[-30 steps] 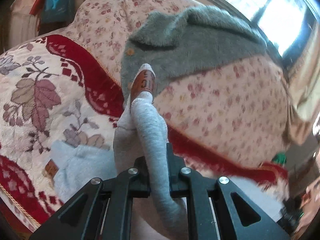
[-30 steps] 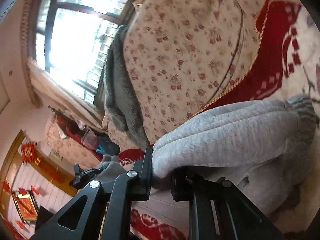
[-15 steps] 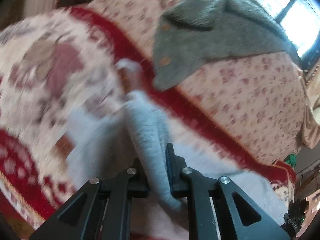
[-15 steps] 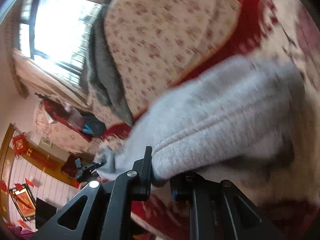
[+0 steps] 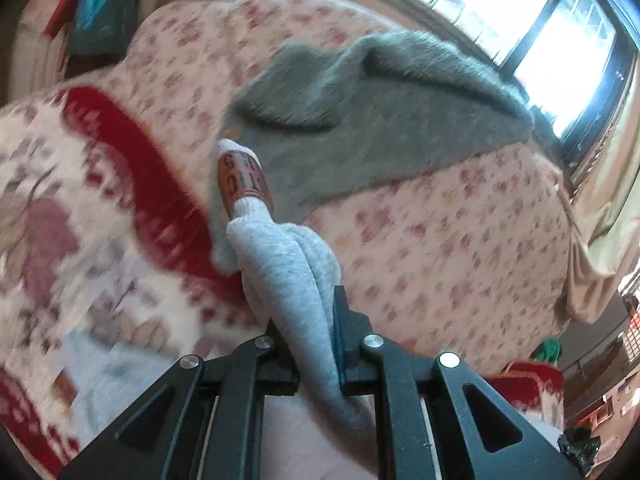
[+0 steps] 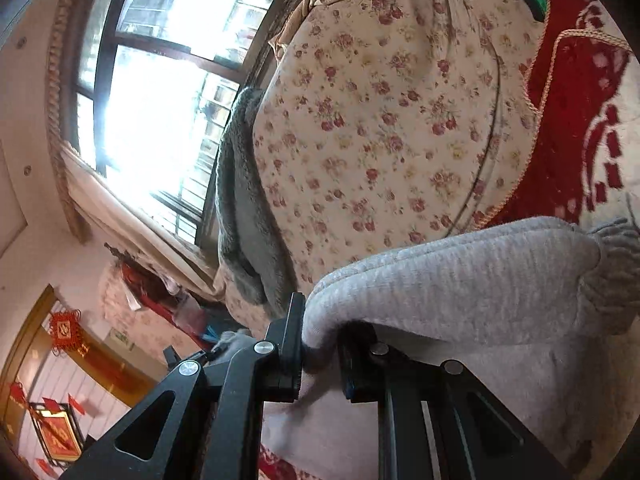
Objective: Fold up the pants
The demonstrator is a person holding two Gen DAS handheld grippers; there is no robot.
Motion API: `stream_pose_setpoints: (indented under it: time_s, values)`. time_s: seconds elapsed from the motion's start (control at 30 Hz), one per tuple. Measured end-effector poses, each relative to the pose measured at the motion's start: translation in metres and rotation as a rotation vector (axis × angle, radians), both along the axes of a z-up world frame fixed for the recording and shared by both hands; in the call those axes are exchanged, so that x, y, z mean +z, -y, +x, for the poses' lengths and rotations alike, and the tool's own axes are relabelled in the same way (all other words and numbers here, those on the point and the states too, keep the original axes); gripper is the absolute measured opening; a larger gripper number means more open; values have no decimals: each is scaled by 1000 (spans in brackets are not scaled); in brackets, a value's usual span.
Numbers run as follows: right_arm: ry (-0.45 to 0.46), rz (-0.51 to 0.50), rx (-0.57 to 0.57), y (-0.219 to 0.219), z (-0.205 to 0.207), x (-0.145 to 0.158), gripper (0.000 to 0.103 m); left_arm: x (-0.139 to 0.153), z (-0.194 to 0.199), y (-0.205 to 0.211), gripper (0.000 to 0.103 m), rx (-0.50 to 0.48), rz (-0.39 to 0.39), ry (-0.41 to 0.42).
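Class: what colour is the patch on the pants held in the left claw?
Reddish-brown, on the patch; clearest in the left wrist view.

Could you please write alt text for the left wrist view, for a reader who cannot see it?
The left tool is shut on a bunched fold of light grey pants, whose brown label points away from the camera. Beyond lie a floral cover and a grey fleece garment, below a bright window.

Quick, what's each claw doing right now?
Left gripper: shut on the grey pants.
Right gripper: shut on the same pants.
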State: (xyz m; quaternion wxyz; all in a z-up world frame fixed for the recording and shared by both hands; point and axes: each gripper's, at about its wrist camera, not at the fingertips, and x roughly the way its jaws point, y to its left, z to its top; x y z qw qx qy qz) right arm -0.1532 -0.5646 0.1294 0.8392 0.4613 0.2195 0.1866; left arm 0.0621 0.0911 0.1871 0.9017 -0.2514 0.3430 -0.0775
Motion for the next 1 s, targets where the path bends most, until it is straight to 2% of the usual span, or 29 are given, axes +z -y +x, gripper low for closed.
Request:
stream_pose_setpoints:
  time_s: [0.1, 0.13, 0.17, 0.2, 0.27, 0.3, 0.37, 0.5, 0.6, 0.67, 0.7, 0.73, 0.77, 0.8, 0.87, 0.97, 1.0]
  values:
    - [-97, -37, 78, -16, -29, -33, 16, -63, -40, -21, 12, 18, 141, -126]
    - [-141, -47, 100, -22, -36, -47, 16, -78, -47, -26, 12, 22, 159, -159]
    - [-180, -57, 119, -27, -41, -60, 16, -104, -57, -35, 12, 33, 158, -221]
    - [-216, -71, 137, -34, -46, -72, 16, -126, -66, -46, 13, 50, 123, -274]
    - [-270, -91, 146, -41, -53, -91, 16, -148, -77, -62, 14, 79, 66, -313]
    - [-285, -90, 142, -42, -54, -97, 16, -152, -81, -66, 15, 80, 38, -307]
    - [-291, -81, 132, -42, -56, -99, 16, -150, -83, -69, 15, 78, 21, -289]
    - [-253, -133, 151, -47, -55, -78, 16, -138, -86, -66, 15, 65, 46, -249]
    - [-288, -198, 170, -54, -51, -83, 16, -151, -85, -70, 29, 85, 79, -295]
    - [-340, -246, 169, -57, -49, -92, 20, -155, -89, -77, 35, 89, 34, -301]
    - [-352, -265, 172, -58, -50, -94, 23, -151, -93, -80, 38, 88, 16, -303]
    - [-362, -291, 172, -58, -51, -94, 27, -148, -96, -81, 52, 88, 14, -305]
    - [-371, -321, 169, -58, -51, -92, 38, -143, -101, -82, 76, 109, 42, -314]
    - [-382, -363, 164, -59, -52, -89, 55, -136, -106, -81, 84, 145, 86, -313]
    - [-370, -413, 159, -57, -56, -81, 69, -116, -121, -76, 85, 191, 180, -255]
    - [-360, -376, 148, -42, -62, -73, 70, -89, -141, -59, 85, 177, 246, -179]
    - [-365, -361, 144, -37, -63, -73, 71, -81, -143, -48, 85, 146, 258, -163]
